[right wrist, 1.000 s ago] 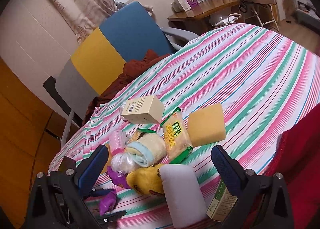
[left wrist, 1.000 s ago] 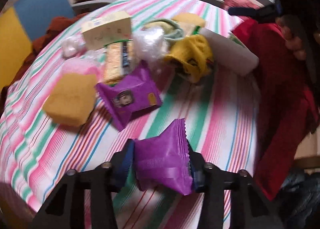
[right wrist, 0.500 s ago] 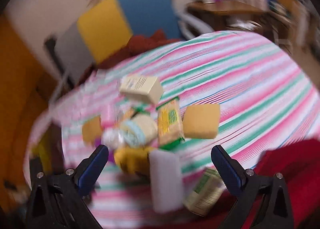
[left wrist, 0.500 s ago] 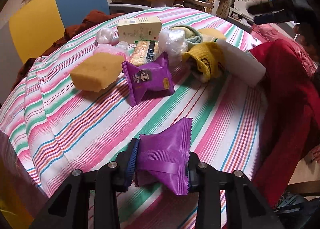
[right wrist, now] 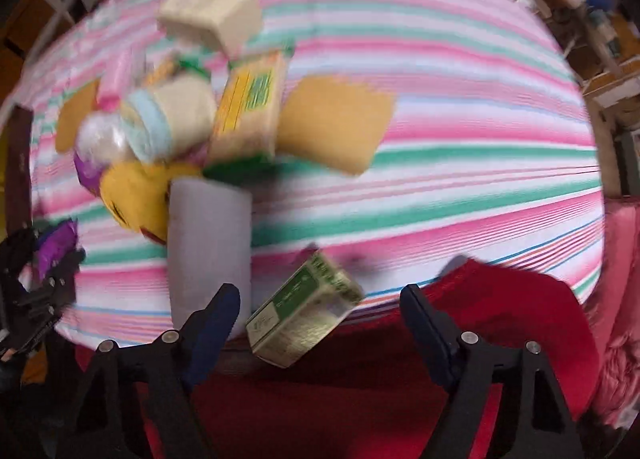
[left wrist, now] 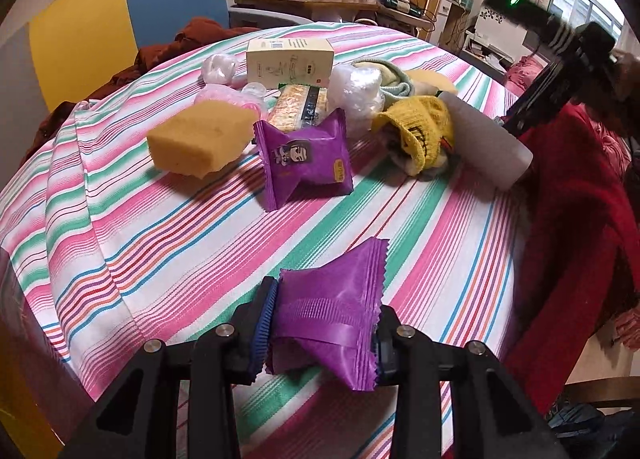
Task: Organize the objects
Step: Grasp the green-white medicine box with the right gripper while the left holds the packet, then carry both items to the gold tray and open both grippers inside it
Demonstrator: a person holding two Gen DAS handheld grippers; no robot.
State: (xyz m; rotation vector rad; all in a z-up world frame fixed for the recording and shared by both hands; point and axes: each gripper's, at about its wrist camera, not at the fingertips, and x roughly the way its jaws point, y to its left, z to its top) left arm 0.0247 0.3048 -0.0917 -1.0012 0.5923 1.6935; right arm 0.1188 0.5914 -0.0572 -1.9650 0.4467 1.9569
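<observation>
My left gripper [left wrist: 324, 323] is shut on a purple snack packet [left wrist: 332, 307], held low over the near side of the striped table [left wrist: 160, 227]. A second purple packet [left wrist: 306, 157] lies ahead, beside a yellow sponge [left wrist: 200, 137]. My right gripper [right wrist: 320, 311] is open and empty, with a green box [right wrist: 304, 319] between its fingers at the table's edge and a white roll [right wrist: 208, 243] by its left finger. The right view is blurred. The left gripper also shows in the right wrist view [right wrist: 44, 259] at the far left.
A pile sits mid-table: a cream box [left wrist: 290, 61], cracker pack [left wrist: 300, 109], clear plastic bag [left wrist: 356, 91], rolled towel [left wrist: 390, 77], yellow glove [left wrist: 420, 131], and a second sponge [right wrist: 336, 127]. Red cloth [left wrist: 568, 219] drapes the right edge. A blue and yellow chair [left wrist: 120, 15] stands behind.
My left gripper has tilted up and drawn back slightly with the packet still held. My right gripper has swung down and forward over the table edge, bringing the green box between its fingers.
</observation>
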